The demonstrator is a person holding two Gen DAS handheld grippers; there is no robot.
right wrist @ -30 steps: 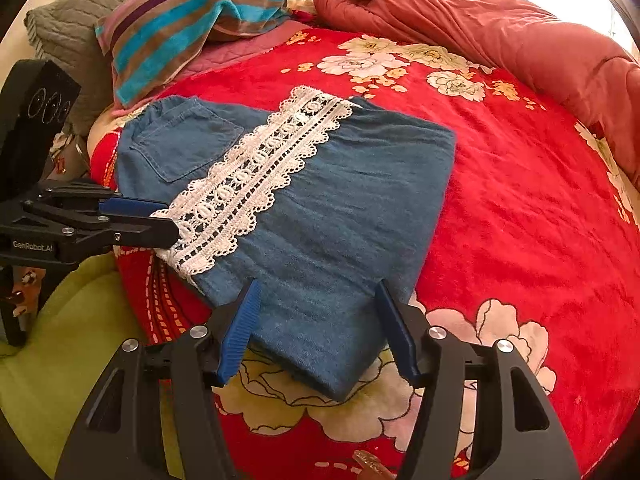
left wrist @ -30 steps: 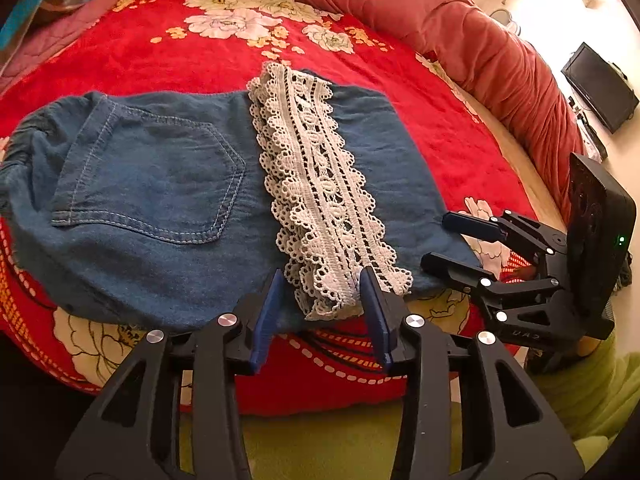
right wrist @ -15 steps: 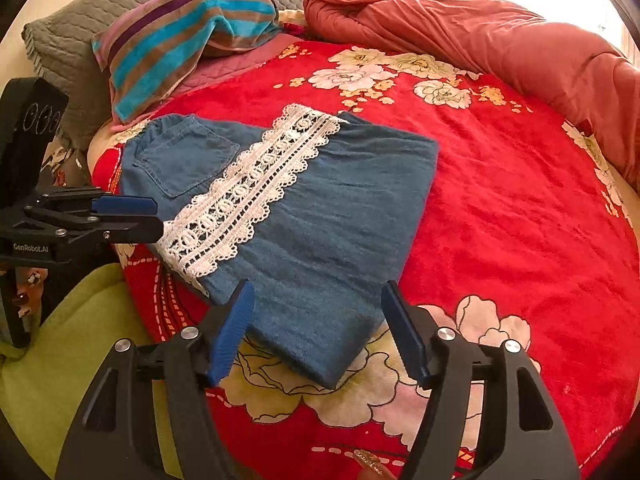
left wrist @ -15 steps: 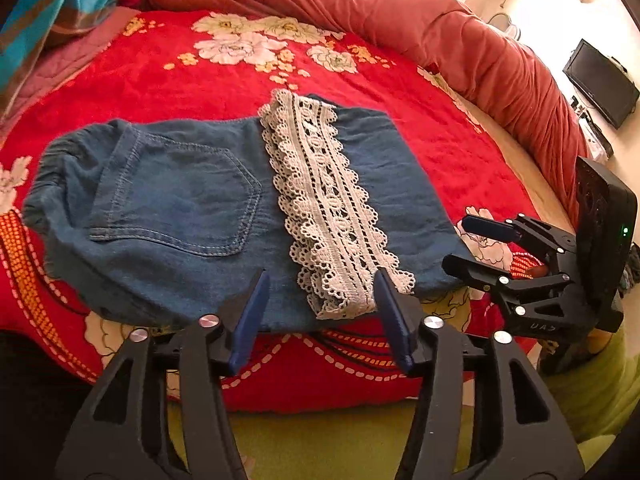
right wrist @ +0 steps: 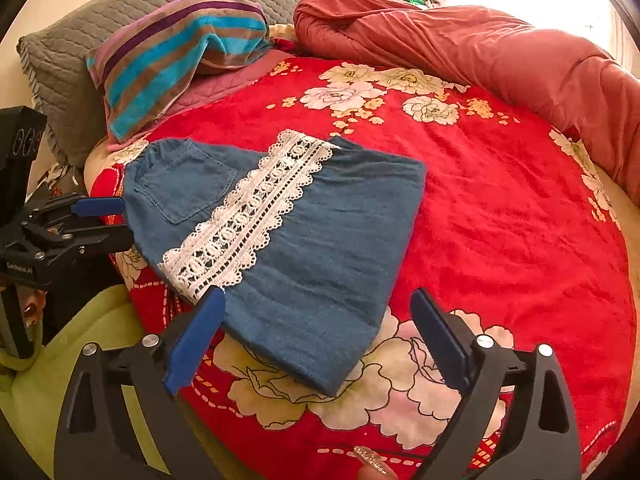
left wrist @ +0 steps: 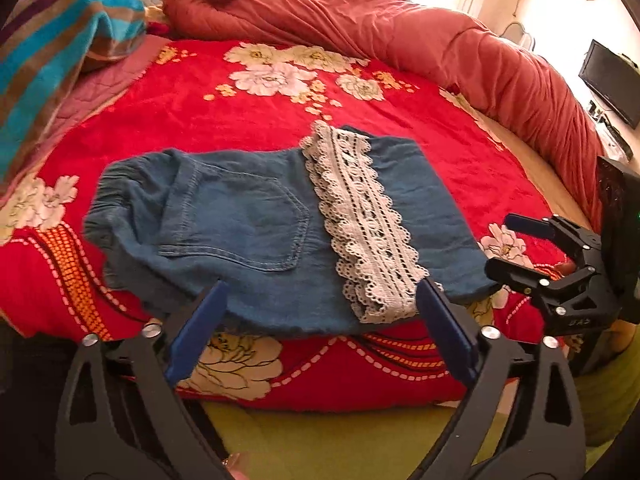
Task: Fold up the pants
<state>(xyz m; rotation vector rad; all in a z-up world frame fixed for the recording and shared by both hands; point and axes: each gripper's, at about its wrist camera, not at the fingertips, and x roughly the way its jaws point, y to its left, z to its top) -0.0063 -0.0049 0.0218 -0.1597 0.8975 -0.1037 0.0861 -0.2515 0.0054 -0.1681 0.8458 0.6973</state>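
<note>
Folded blue denim pants [left wrist: 248, 236] with a white lace band [left wrist: 360, 220] lie flat on the red flowered bedspread [left wrist: 248, 120], near its front edge. They also show in the right wrist view [right wrist: 320, 256], with the lace band [right wrist: 256, 216] running across them. My left gripper [left wrist: 320, 320] is open and empty, just short of the pants' near edge. My right gripper [right wrist: 316, 332] is open and empty, above the pants' near corner. Each gripper shows in the other's view, the right one [left wrist: 516, 244] at the right and the left one [right wrist: 108, 220] at the left.
A rolled salmon quilt [left wrist: 400, 28] lies along the bed's far side. A striped pillow [right wrist: 180, 52] and a grey pillow [right wrist: 64, 64] sit at the head. Green fabric [left wrist: 340, 440] lies below the bed's front edge. A dark screen [left wrist: 608, 80] stands at the far right.
Both grippers have drawn back from the pants and opened wider. The pants lie still, looking farther away in both views.
</note>
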